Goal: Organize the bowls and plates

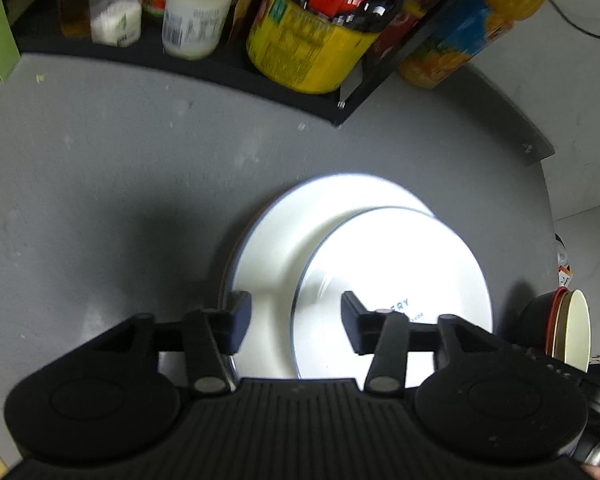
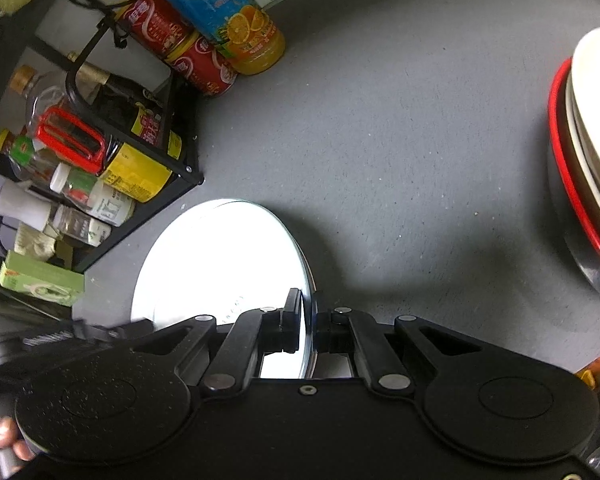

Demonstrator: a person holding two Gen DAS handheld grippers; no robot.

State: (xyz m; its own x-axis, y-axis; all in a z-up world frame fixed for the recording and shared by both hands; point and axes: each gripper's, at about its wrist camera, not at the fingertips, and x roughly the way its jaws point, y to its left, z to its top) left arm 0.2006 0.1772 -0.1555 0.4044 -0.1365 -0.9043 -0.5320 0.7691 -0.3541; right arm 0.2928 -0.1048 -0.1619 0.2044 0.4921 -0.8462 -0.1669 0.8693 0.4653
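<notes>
Left gripper (image 1: 296, 322): jaws parted, pads pressing on nothing, poised over the near edge of two white plates on the grey counter (image 1: 100, 168). Upper plate (image 1: 400, 272) overlaps the lower plate (image 1: 272, 248). Right gripper (image 2: 308, 326): clenched on the upper plate's rim. Stacked bowls (image 2: 584, 140) well to its right.

We see our right gripper (image 2: 308, 324) clamped on the rim of a white plate (image 2: 220, 264) over the grey counter (image 2: 400, 140), stacked bowls (image 2: 588, 152) far right, orange juice bottle (image 2: 236, 20) beside the black condiment rack (image 2: 140, 184).
</notes>
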